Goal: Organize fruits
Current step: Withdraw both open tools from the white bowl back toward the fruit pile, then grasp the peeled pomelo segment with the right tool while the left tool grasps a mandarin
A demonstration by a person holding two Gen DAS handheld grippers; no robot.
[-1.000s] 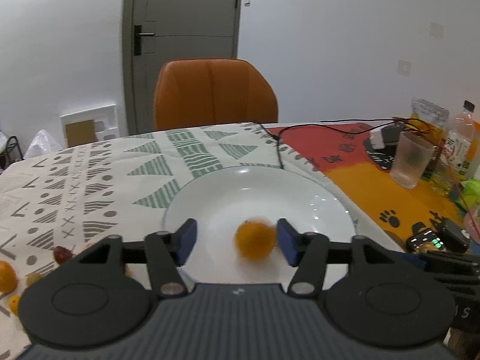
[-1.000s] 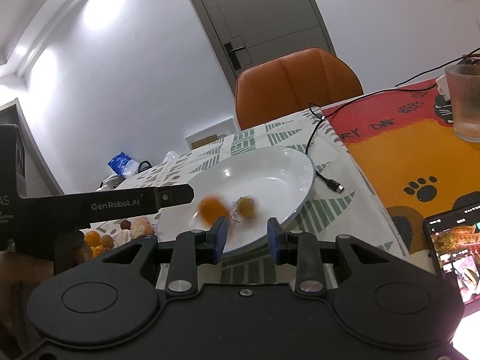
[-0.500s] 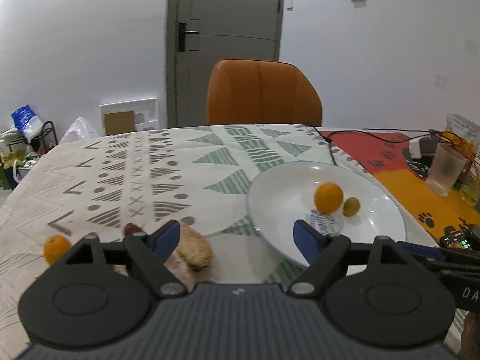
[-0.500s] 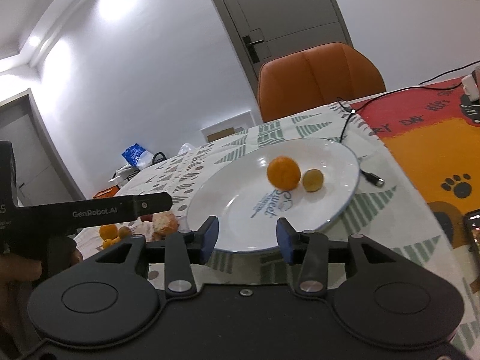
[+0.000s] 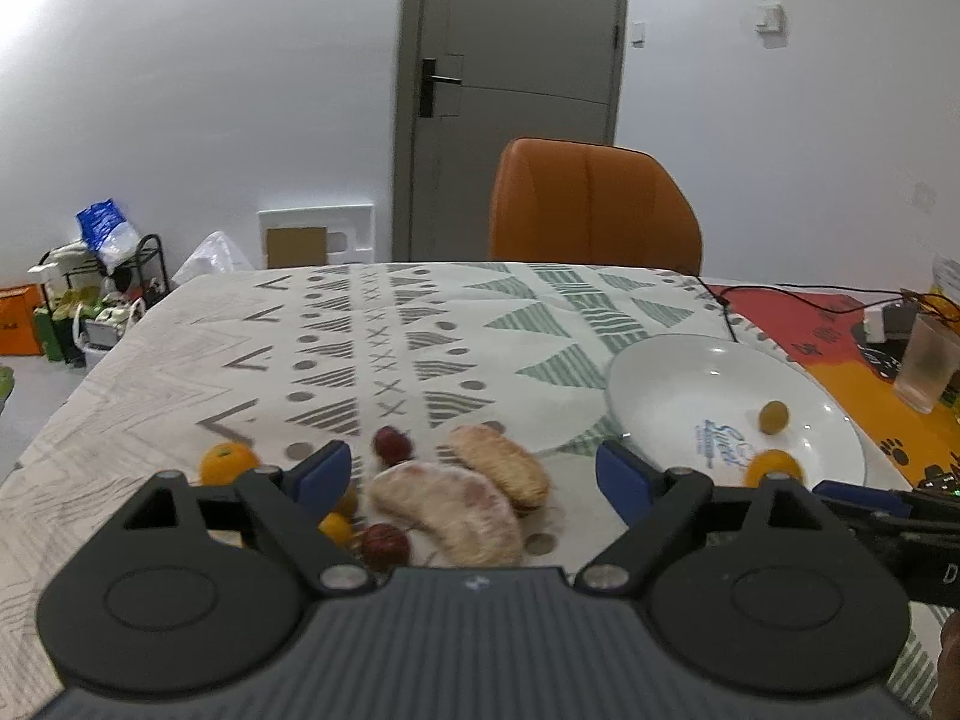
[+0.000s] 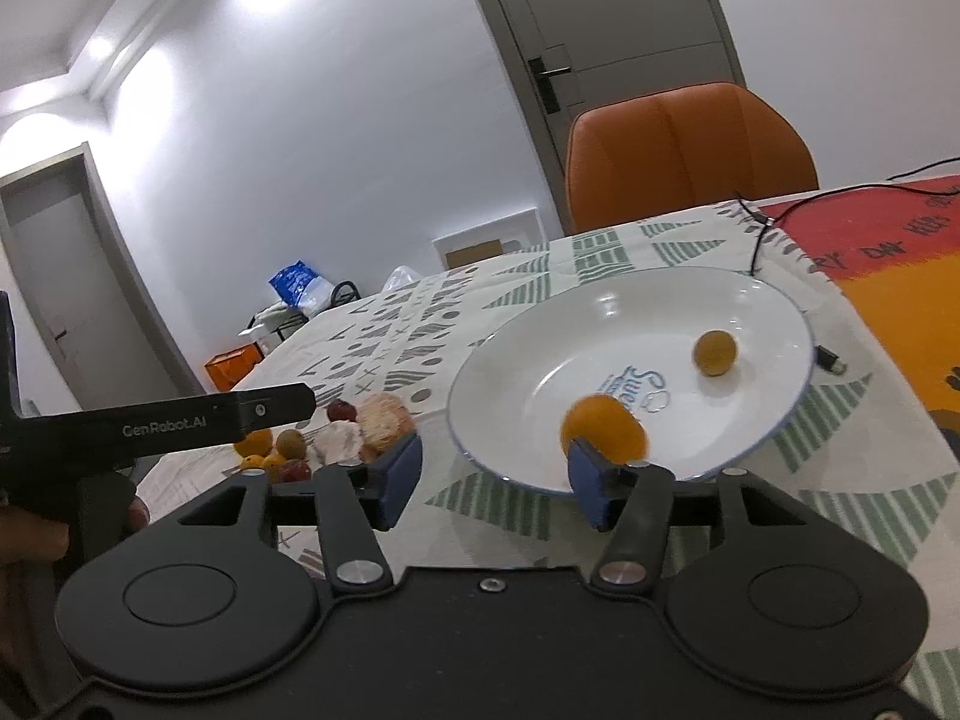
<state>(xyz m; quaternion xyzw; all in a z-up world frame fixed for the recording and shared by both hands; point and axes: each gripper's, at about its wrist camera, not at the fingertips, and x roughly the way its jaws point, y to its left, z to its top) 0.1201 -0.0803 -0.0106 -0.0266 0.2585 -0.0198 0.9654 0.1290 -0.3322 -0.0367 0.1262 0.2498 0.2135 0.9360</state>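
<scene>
Your left tool [image 5: 474,477] hangs with its blue pads wide apart and nothing between them, just above the loose fruit on the worktop [image 5: 180,372]. Framed between those pads lie two pale peeled segments [image 5: 444,507] touching each other, with a red fruit [image 5: 393,443] beyond and another [image 5: 384,543] nearer. A small orange [image 5: 227,461] sits to the left. Your right tool [image 6: 492,480] is also spread and empty, at the near rim of the white plate [image 6: 762,300]. In the plate rest an orange [image 6: 603,426] by the near rim and a small yellow-green fruit [image 6: 715,352] farther in, well apart.
</scene>
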